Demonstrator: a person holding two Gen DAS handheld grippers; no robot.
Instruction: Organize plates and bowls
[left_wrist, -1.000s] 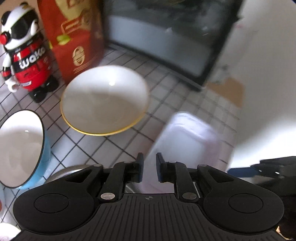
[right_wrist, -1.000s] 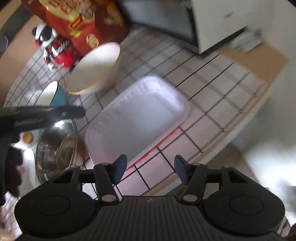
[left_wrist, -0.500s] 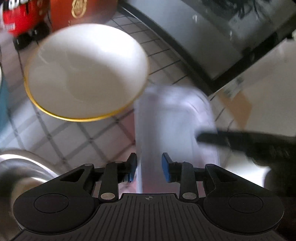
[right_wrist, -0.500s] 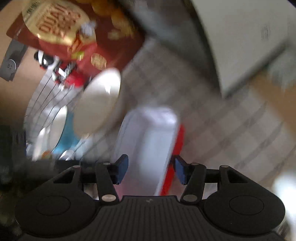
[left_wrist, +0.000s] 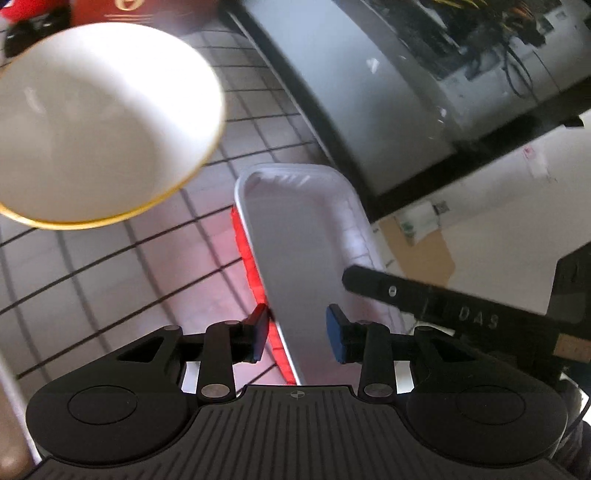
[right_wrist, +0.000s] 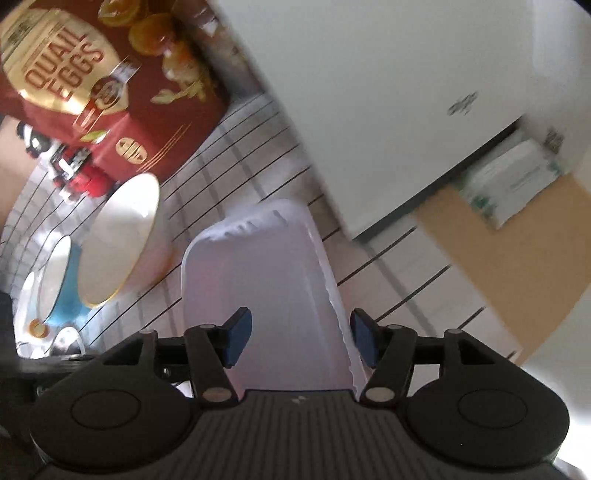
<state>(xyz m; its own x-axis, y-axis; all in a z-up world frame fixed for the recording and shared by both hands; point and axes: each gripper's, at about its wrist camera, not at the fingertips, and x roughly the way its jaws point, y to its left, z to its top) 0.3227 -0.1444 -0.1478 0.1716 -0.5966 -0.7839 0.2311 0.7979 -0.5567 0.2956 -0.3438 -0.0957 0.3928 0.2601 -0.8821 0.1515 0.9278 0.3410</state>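
A white foam tray lies on the tiled counter on top of a red tray whose edge shows on its left. My left gripper hangs over the tray's near left edge; its jaws are opening, with that edge between them and the pads not pressing. My right gripper is over the same white tray, jaws opening, the tray's right rim just inside the right pad. One right finger reaches over the tray. A gold-rimmed white bowl stands to the left.
Left of the white bowl sits a blue bowl. A red quail-egg box and a toy figure stand behind them. A grey appliance and a white cabinet close off the back. The counter's edge runs to the right.
My left gripper went from nearly shut to open, rolled, and came down over the tray's left edge. My right gripper swung from the counter's front edge to above the tray.
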